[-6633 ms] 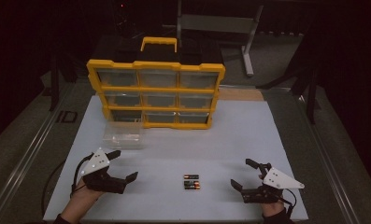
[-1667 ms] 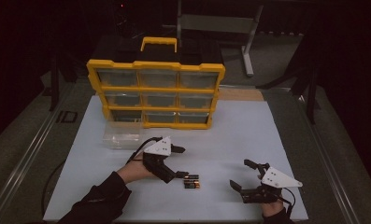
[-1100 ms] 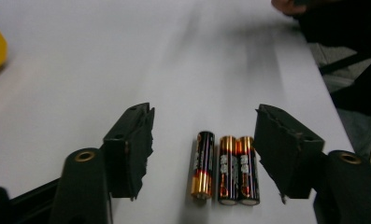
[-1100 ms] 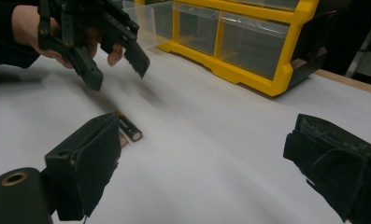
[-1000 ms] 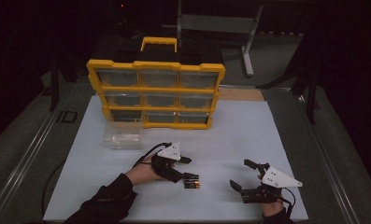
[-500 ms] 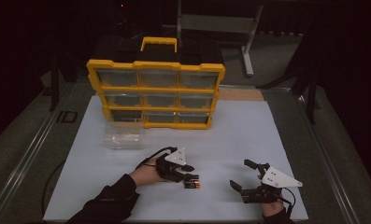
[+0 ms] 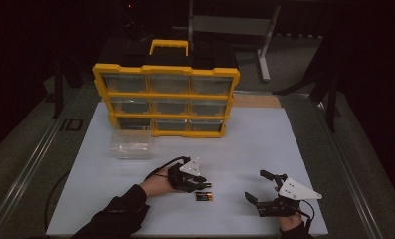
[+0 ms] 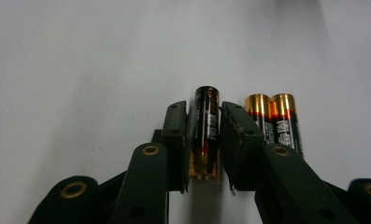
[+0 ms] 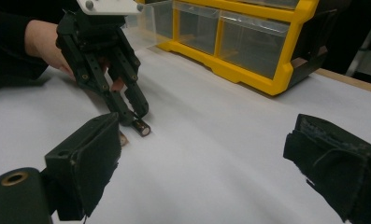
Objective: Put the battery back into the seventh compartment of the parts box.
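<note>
Three black-and-gold batteries lie on the white mat (image 7: 264, 139). My left gripper (image 8: 204, 112) has just been closing its jaws, and one battery (image 8: 205, 121) lies lengthwise between them with both pads against its sides. The other two batteries (image 8: 272, 119) rest side by side just right of it. From the high view, the left gripper (image 7: 202, 188) sits low at the mat's front centre beside the batteries (image 7: 204, 197). My right gripper (image 7: 257, 185) rests open on the mat at the front right, nothing between its jaws. The right gripper view shows the left gripper (image 9: 134, 112) with the battery (image 9: 141, 127) at its tips.
A yellow organizer (image 7: 165, 94) with clear drawers stands upright at the back of the mat. One clear drawer bin (image 7: 130, 145) lies out on the mat, front left of it. The person's left sleeve (image 7: 115, 216) reaches in from the bottom edge.
The left hand has shifted slightly toward the batteries, and its jaws have narrowed onto one of them. The right gripper has stayed still.
</note>
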Available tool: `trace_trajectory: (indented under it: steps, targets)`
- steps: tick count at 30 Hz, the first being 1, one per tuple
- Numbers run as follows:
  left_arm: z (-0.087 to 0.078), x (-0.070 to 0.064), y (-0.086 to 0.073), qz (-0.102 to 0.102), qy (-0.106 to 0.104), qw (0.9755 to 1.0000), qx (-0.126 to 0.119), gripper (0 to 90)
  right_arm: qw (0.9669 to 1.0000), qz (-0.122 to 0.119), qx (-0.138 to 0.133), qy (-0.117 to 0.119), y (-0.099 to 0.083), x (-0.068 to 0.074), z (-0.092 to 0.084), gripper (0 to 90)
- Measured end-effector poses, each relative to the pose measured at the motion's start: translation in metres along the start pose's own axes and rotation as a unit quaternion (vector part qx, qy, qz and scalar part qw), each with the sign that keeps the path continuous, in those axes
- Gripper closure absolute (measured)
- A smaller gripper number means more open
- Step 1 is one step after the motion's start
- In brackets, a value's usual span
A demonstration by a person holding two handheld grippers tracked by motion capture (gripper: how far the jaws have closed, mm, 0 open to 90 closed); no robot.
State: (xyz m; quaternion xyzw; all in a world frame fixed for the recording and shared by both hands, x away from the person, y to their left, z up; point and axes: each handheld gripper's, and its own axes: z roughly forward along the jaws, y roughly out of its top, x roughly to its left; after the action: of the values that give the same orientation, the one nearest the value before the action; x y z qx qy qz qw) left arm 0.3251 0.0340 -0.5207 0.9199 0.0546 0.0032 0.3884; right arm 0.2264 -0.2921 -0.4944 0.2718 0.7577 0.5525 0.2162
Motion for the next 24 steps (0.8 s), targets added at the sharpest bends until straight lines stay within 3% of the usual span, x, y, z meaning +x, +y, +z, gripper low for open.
trace_trajectory:
  steps: [11,16,20,24]
  targets:
    - [0.005,0.002,0.002,0.012,0.009,0.9999,0.008,70.6,1.0,0.001,0.001,0.0,0.0,0.0,0.0,9.0]
    - [0.005,0.003,0.004,0.014,0.003,0.9997,0.017,71.2,1.0,0.002,0.002,0.0,0.0,0.0,0.001,9.0]
    - [0.006,0.002,0.009,0.032,0.002,0.9989,0.035,74.4,1.0,0.001,0.003,-0.001,0.0,0.0,0.001,8.9]
    - [0.006,0.005,0.012,0.025,-0.011,0.9987,0.043,75.1,1.0,0.002,0.003,0.0,0.0,0.0,0.001,8.9]
